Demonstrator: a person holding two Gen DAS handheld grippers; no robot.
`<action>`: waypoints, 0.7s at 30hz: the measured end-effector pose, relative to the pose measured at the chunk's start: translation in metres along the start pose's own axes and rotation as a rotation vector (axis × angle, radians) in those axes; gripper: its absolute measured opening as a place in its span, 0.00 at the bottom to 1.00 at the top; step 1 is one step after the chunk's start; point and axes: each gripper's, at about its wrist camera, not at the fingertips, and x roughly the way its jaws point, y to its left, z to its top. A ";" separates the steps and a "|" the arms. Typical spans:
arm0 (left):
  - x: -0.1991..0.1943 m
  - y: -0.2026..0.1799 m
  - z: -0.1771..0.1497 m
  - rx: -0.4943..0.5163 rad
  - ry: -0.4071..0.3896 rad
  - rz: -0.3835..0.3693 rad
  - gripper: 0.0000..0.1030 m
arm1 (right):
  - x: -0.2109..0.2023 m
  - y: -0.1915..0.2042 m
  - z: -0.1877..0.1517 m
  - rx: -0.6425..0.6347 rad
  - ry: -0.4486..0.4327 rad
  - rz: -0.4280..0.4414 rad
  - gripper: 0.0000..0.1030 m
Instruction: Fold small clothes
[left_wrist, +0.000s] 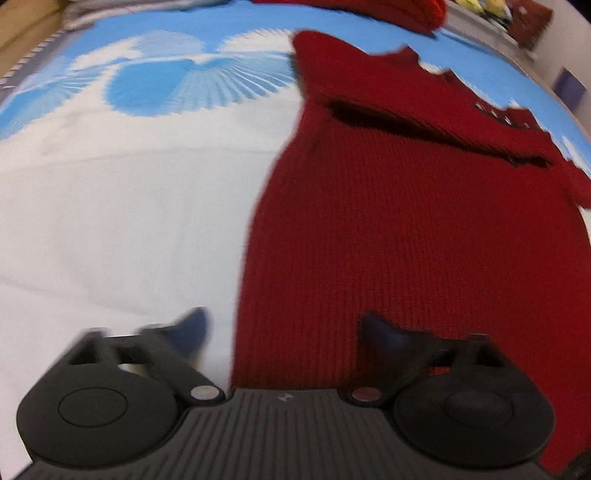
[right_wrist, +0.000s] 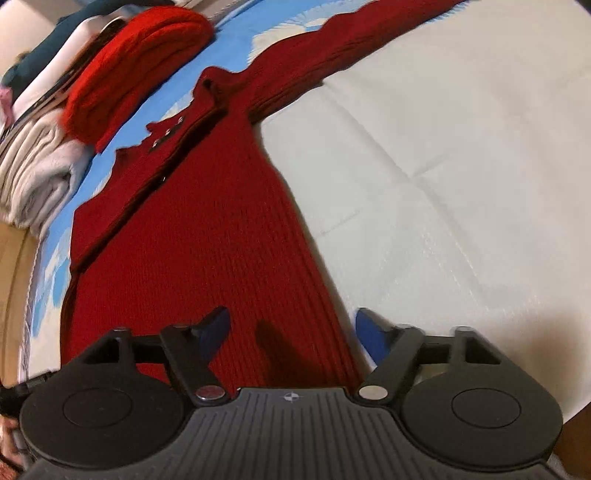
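A dark red knitted sweater (left_wrist: 406, 229) lies flat on the white and blue bed cover (left_wrist: 122, 206), collar far from me. My left gripper (left_wrist: 284, 328) is open and empty, hovering over the sweater's left bottom edge, one blue fingertip (left_wrist: 194, 328) over the cover. In the right wrist view the sweater (right_wrist: 207, 240) has one sleeve (right_wrist: 332, 48) stretched out to the upper right. My right gripper (right_wrist: 291, 326) is open and empty over the sweater's right bottom edge, with its right fingertip (right_wrist: 369, 332) over the white cover (right_wrist: 461, 166).
A folded bright red knit (right_wrist: 129, 74) sits on a stack of folded light clothes (right_wrist: 37, 173) beyond the collar; it also shows in the left wrist view (left_wrist: 369, 11). A wooden bed edge (right_wrist: 11, 295) runs at the left.
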 end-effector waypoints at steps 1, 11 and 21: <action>-0.006 0.004 -0.003 -0.031 -0.016 -0.008 0.38 | 0.001 -0.001 -0.001 -0.022 0.002 -0.028 0.12; -0.042 0.003 -0.050 -0.085 -0.006 -0.043 0.11 | 0.000 -0.011 0.008 -0.008 -0.006 -0.033 0.10; -0.062 0.011 -0.024 -0.118 -0.063 -0.079 0.67 | -0.025 -0.050 0.057 0.284 -0.196 0.005 0.55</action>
